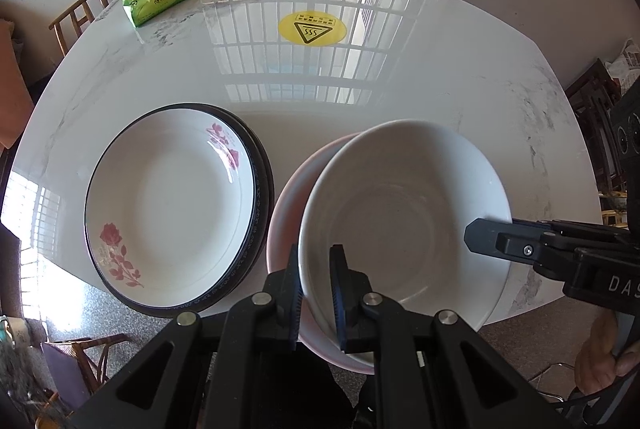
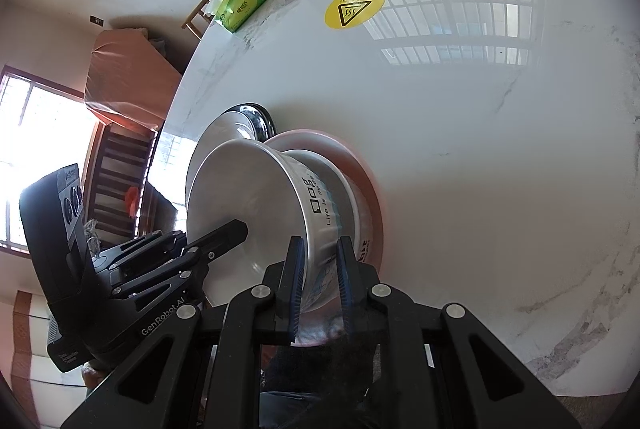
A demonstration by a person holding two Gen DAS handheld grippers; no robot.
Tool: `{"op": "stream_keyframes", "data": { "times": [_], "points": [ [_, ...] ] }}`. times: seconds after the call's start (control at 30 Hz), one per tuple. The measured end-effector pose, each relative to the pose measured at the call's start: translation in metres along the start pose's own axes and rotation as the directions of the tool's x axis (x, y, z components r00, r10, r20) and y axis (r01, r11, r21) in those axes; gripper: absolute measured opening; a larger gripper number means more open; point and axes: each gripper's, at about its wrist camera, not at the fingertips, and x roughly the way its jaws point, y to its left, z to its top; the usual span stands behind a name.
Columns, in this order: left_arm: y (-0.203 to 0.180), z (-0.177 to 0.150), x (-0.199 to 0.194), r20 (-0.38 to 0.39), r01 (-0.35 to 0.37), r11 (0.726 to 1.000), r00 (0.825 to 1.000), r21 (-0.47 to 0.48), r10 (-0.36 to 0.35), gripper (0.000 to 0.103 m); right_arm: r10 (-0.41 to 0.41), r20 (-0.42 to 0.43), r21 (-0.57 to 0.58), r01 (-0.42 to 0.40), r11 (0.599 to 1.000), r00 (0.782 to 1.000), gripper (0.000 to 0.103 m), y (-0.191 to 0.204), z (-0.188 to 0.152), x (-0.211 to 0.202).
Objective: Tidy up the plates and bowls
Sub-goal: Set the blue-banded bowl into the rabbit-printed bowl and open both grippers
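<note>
Both our left gripper (image 1: 315, 283) and right gripper (image 2: 319, 279) pinch the white bowl's (image 1: 404, 213) rim above the pink plate (image 1: 284, 205).

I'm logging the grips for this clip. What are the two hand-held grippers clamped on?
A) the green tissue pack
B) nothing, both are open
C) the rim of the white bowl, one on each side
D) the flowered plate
C: the left hand-held gripper pinches the near rim of the white bowl, and the right hand-held gripper pinches its wall on the other side.
</note>
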Motion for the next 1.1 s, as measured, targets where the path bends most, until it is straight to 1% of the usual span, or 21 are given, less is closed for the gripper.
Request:
{"op": "stream_keyframes", "data": {
  "times": [0.4, 0.63, 0.8, 0.87, 0.97, 1.03, 1.1],
  "points": [
    [0.000, 0.002, 0.002, 0.007, -0.007, 1.000, 1.000, 0.002, 0.007, 0.013, -0.008, 0.001, 0.006, 0.008, 1.000, 1.000, 0.015, -0.001, 0.001, 0.001],
    [-0.003, 0.002, 0.003, 0.019, -0.029, 0.999, 0.999, 0.015, 0.029, 0.013, -0.011, -0.002, 0.013, 0.011, 1.000, 1.000, 0.015, -0.002, 0.001, 0.001],
    [-0.010, 0.001, 0.000, 0.053, -0.081, 0.995, 0.995, 0.055, 0.078, 0.013, -0.010, 0.003, 0.009, 0.010, 1.000, 1.000, 0.015, -0.001, 0.001, 0.001],
    [-0.011, 0.001, -0.005, 0.082, -0.093, 0.993, 0.993, 0.067, 0.088, 0.014, -0.012, 0.008, 0.005, 0.012, 1.000, 1.000, 0.015, 0.000, 0.001, 0.000],
    [-0.015, 0.000, -0.012, 0.131, -0.123, 0.989, 0.985, 0.079, 0.112, 0.015, -0.016, 0.017, -0.006, 0.016, 1.000, 1.000, 0.015, 0.002, 0.001, -0.002],
    [-0.016, 0.000, -0.017, 0.162, -0.140, 0.987, 0.979, 0.084, 0.125, 0.018, -0.019, 0.026, -0.015, 0.019, 1.000, 0.999, 0.015, 0.003, 0.000, -0.004],
    [-0.017, -0.001, -0.020, 0.185, -0.155, 0.984, 0.973, 0.086, 0.137, 0.018, -0.021, 0.042, -0.027, 0.022, 0.999, 0.999, 0.015, 0.005, -0.001, -0.006]
  ]
}}
